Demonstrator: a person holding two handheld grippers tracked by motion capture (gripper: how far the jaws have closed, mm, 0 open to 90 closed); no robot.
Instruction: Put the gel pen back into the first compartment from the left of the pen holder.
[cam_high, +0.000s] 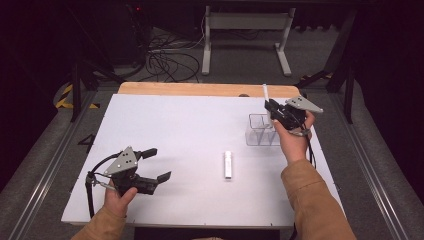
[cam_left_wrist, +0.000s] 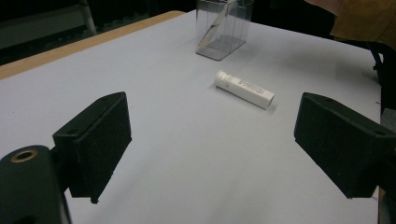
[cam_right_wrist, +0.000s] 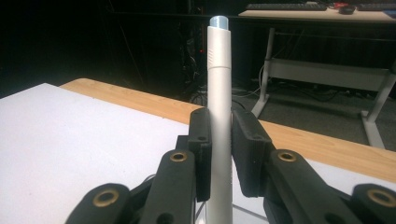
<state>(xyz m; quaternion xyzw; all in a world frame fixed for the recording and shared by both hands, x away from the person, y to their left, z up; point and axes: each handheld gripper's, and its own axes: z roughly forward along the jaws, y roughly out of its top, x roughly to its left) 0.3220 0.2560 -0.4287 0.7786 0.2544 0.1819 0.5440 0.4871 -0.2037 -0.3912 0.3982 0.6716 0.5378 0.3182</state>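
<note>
**Two white tubes, one clear organizer: lowering the held tube into its compartment**

Two white tubes are in play. One tube stands upright, clenched between the pads of the right gripper, which hangs directly over the clear plastic organizer at the far right of the white table. The second tube lies flat on the table, near the organizer and well apart from the left gripper. That gripper rests near the table's left front corner with its jaws spread wide and nothing between them.

Judged from this pose, the step in hand is lowering the held tube into a compartment. To do it well, keep the tube vertical, centre its lower end over one opening rather than over a divider, descend slowly, and release only once the tube stands on the bottom; an early release could tip it against the wall or topple the light organizer.

In the right gripper view the tube's lower end is cut off behind the jaws, so whether it has entered a compartment cannot be told. The organizer's clear walls blur in the high view, making its dividers hard to count. A slanted pale object, possibly another tube, shows inside the organizer in the left gripper view.
</note>
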